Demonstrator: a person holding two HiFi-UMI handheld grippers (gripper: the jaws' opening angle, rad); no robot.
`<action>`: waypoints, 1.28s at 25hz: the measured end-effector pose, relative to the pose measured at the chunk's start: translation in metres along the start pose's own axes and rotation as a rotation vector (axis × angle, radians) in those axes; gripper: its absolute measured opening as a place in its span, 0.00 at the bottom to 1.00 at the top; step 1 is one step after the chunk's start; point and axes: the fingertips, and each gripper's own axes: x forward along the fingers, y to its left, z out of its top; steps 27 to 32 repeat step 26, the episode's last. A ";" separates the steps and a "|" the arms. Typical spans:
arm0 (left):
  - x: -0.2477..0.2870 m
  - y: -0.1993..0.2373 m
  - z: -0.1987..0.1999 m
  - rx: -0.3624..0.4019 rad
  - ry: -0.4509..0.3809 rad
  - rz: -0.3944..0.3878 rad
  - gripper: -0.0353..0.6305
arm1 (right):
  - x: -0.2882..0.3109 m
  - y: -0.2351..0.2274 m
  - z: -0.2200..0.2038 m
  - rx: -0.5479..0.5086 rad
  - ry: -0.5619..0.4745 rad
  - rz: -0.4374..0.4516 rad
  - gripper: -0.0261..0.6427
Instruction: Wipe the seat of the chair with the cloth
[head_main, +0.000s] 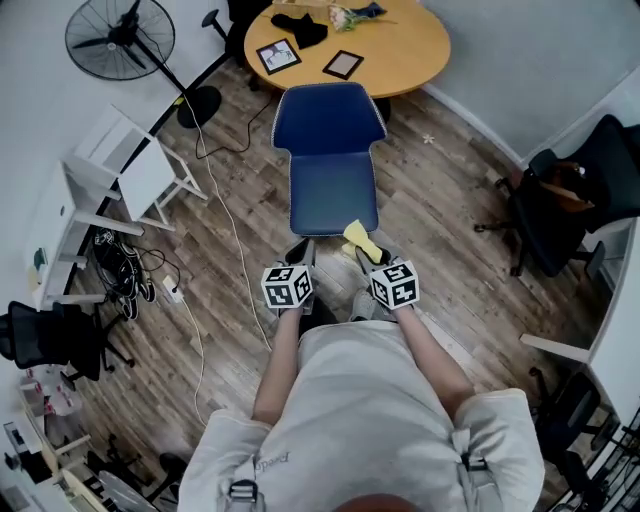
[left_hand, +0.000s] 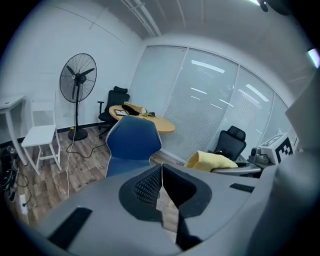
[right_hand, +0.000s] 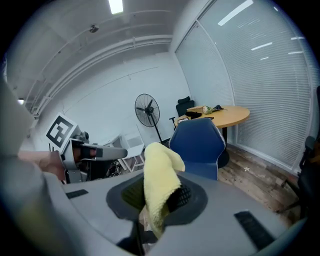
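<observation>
Holding the yellow cloth (right_hand: 161, 175) clamped in my right gripper (head_main: 365, 255), I see it at the front edge of the blue chair's (head_main: 330, 120) seat (head_main: 333, 195). My left gripper (head_main: 300, 255), also by that front edge, has its jaws pressed together on nothing.

A blue chair (head_main: 330, 122) stands upright on a wood floor, its back toward a round table and its seat (head_main: 334, 198) facing the person. The backrest is wide and flares at the top; pale piping edges the upholstery. The seat is bare. A soft, pale yellow cloth (right_hand: 159, 182) is pinched between the jaws of the right gripper (right_hand: 156, 200), bunched and folded, rising above them. It hangs just off the seat's front edge.
</observation>
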 end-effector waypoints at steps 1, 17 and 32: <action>0.000 -0.004 -0.003 0.007 0.004 -0.004 0.09 | -0.002 -0.005 -0.002 0.002 0.004 -0.009 0.14; -0.008 -0.020 -0.026 0.017 0.027 -0.001 0.09 | -0.030 -0.020 -0.020 0.041 -0.030 -0.049 0.14; 0.006 -0.028 -0.018 0.031 0.042 -0.015 0.09 | -0.030 -0.037 -0.012 0.083 -0.064 -0.062 0.14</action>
